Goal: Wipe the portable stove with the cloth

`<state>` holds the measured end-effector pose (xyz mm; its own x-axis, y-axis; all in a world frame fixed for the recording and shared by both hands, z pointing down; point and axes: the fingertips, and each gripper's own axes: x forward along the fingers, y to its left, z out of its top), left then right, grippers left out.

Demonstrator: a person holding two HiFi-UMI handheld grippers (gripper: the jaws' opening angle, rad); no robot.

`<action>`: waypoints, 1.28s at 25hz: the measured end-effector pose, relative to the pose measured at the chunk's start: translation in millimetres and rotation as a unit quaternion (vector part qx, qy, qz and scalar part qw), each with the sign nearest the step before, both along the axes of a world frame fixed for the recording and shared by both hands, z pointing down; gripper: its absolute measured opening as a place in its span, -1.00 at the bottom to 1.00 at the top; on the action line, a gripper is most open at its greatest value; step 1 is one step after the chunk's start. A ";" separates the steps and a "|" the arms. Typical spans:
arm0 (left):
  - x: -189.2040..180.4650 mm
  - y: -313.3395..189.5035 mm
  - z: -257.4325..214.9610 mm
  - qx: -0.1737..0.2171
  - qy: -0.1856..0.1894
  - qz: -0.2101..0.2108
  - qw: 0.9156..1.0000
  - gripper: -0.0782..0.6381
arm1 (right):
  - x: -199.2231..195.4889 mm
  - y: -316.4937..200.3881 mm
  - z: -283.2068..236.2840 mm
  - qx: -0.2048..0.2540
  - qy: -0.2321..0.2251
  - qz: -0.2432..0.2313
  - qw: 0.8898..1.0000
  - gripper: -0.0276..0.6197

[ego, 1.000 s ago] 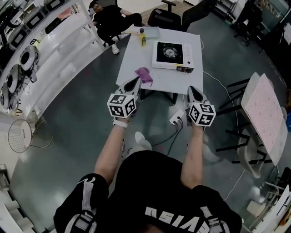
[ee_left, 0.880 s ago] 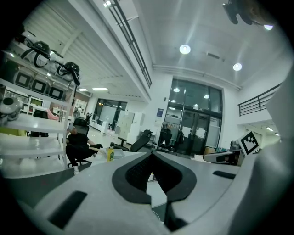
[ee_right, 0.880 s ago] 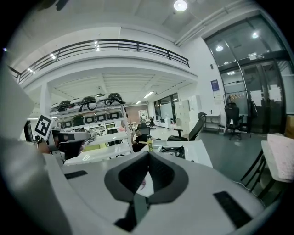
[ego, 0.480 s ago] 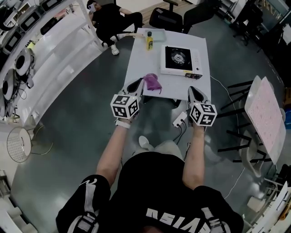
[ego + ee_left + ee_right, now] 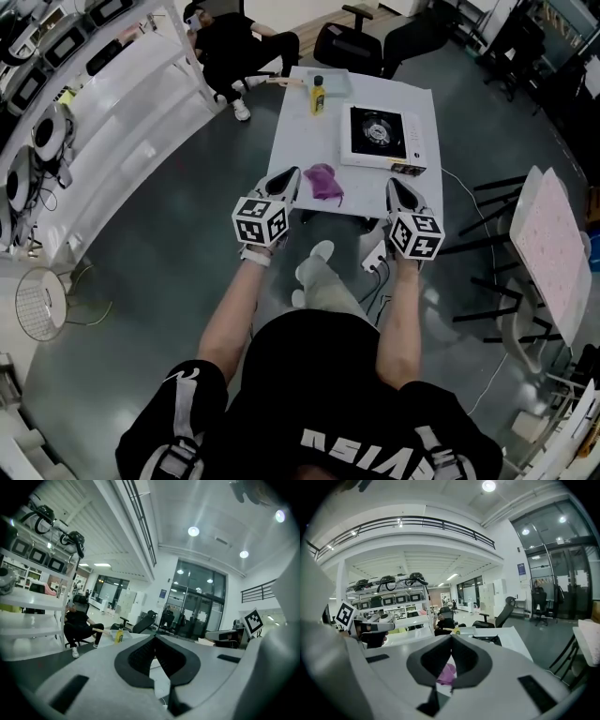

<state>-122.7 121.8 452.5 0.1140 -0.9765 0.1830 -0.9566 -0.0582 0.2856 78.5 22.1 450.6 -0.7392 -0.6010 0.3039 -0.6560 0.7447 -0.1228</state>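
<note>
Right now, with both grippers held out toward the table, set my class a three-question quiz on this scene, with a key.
1. True or false: the purple cloth lies on top of the portable stove.
2. What is between the right gripper's jaws? A) the cloth B) the yellow bottle C) nothing
3. Which gripper is nearer the cloth in the head view?
Key: 1 false, it lies on the table beside the stove. 2 C, shut and empty. 3 the left gripper.

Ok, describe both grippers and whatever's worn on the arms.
The left gripper and right gripper match: pale grey pointed jaws with black pads, each carrying a white cube printed with black square markers. The person wears a black short-sleeved shirt with white lettering.
</note>
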 end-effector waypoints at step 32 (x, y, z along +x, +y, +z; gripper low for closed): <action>-90.9 -133.8 66.0 -0.068 -0.004 0.050 0.996 -0.76 | -119.9 -130.6 84.8 -0.055 0.030 0.011 0.998 -0.88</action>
